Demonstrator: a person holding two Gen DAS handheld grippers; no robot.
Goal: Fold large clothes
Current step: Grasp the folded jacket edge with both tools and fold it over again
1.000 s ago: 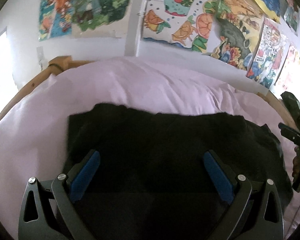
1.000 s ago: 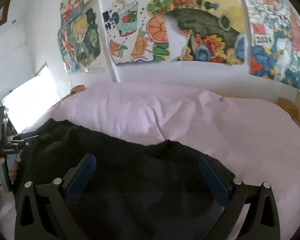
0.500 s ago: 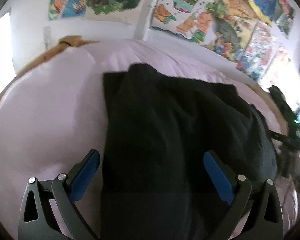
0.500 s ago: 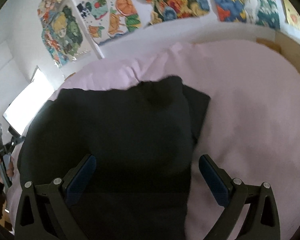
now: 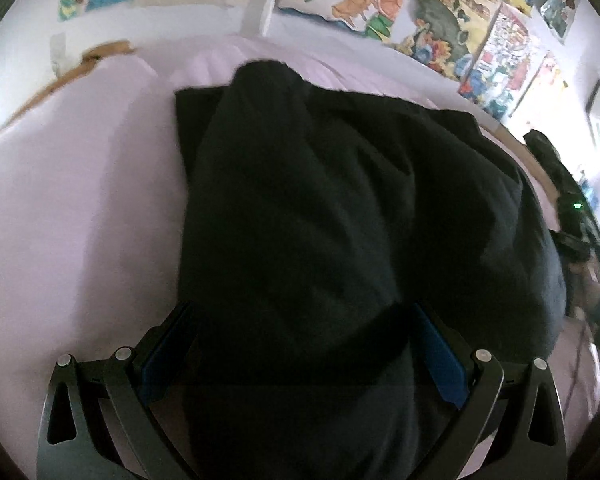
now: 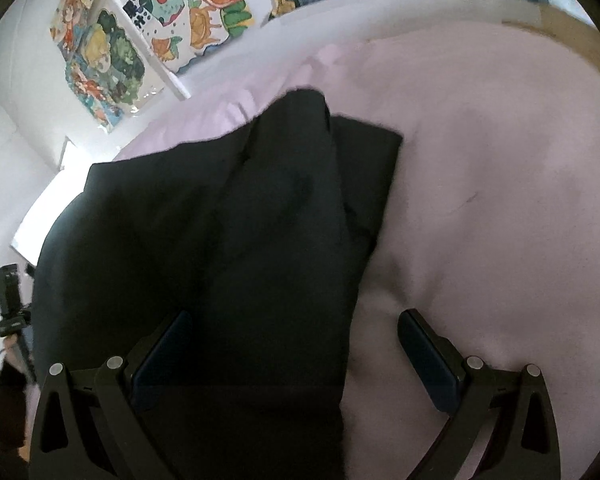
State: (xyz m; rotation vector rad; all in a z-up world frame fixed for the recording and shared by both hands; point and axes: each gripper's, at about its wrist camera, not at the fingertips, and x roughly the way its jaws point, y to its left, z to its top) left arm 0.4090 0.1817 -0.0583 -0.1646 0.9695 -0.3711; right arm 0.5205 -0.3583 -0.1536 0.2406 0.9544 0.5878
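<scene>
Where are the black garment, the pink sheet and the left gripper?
black garment (image 5: 320, 208): left wrist view, middle of the dark cloth.
pink sheet (image 6: 500, 200): right wrist view, bare stretch right of the garment.
left gripper (image 5: 304, 344): left wrist view, midway between the blue pads.

A home bedroom: a bed with a pink sheet and wooden frame, colourful cartoon posters on white walls.

no readable text in either view: posters on the wall are too blurred, and the black garment carries no visible label
</scene>
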